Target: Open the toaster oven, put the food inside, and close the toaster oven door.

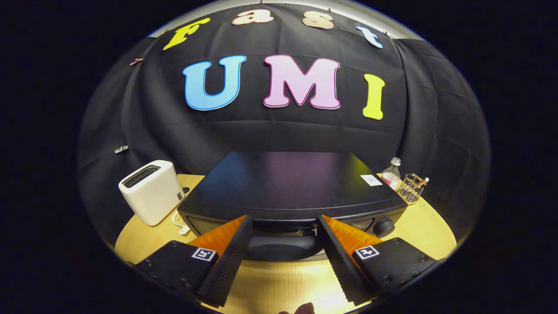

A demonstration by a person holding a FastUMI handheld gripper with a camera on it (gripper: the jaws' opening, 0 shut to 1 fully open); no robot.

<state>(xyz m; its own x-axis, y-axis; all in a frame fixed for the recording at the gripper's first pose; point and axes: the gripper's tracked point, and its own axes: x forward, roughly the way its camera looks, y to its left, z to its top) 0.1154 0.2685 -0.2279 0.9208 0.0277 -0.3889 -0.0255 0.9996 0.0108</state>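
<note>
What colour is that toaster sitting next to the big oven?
White with a dark slotted top: the toaster, seen in the gripper view, stands beside the black toaster oven, beyond the open claw.

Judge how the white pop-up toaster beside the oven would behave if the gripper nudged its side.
The white toaster stands taller than its footprint is deep, so a high push would probably tip it; a low one would likely slide it across the smooth wooden table. Its rounded, glossy shell looks slippery. The open gripper faces the toaster oven.

My tongs (pixel 283 244) cover most of the toaster oven (pixel 287 187) front; its door handle (pixel 281 246) peeks between them, food hidden, bottle (pixel 392 173) label at two o'clock unreadable.
</note>
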